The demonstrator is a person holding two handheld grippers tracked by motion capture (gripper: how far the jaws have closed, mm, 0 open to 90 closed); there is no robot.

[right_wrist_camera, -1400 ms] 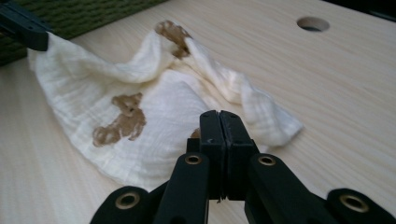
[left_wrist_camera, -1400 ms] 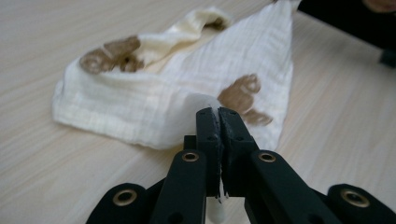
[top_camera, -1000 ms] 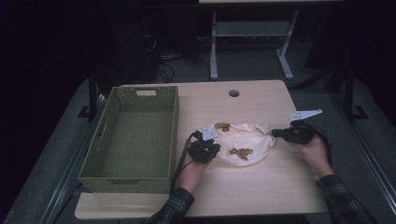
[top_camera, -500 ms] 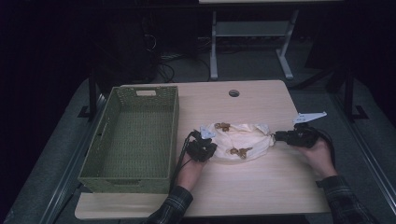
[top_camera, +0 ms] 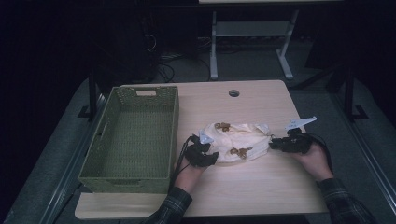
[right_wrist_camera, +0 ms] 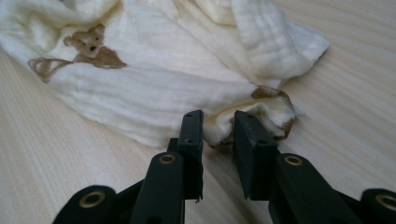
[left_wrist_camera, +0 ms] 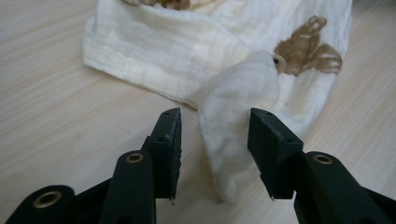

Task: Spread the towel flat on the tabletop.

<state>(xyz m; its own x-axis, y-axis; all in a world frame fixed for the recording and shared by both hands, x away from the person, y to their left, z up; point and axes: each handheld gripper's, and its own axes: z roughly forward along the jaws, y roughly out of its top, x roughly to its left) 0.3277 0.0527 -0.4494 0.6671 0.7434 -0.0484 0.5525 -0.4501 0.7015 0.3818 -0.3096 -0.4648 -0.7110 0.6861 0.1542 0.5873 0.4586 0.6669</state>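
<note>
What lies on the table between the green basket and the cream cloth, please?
In the high view, the left gripper sits between the green basket and the cream cloth, at the cloth's near-left corner.

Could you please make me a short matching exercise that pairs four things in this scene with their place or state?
Things:
1. basket
2. cloth
3. left gripper
4. round hole

Places or states:
A. jaws apart, a cloth corner standing loose between them
B. green, on the table's left side
C. near the table's far edge
D. cream with brown bears, crumpled between the two grippers

Pairs: 1-B, 2-D, 3-A, 4-C
</note>
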